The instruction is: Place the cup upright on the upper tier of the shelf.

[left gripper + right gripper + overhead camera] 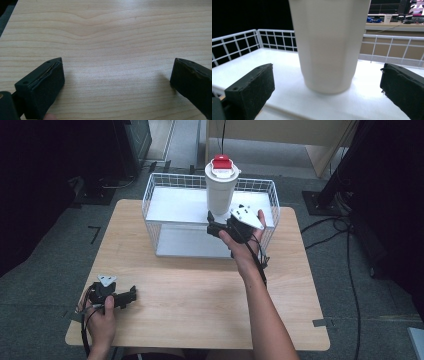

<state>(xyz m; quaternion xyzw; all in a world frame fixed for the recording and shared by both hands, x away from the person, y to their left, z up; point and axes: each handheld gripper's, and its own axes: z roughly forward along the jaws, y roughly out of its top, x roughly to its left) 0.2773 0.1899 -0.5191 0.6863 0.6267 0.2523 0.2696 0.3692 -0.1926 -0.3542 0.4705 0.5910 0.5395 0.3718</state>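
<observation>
wooden table (200,295), light grain, rounded corners. white wire basket (165,190), at the table's far middle, solid white floor inside. white tumbler (220,190), tall, red-and-white lid, upright on the basket floor towards its right side. right gripper (212,222), held at the basket's front edge just before the tumbler's base, jaws spread wide to either side of the cup, not touching it. left gripper (129,295), resting at the table's near left corner, jaws wide apart over bare wood, nothing between them.
</observation>
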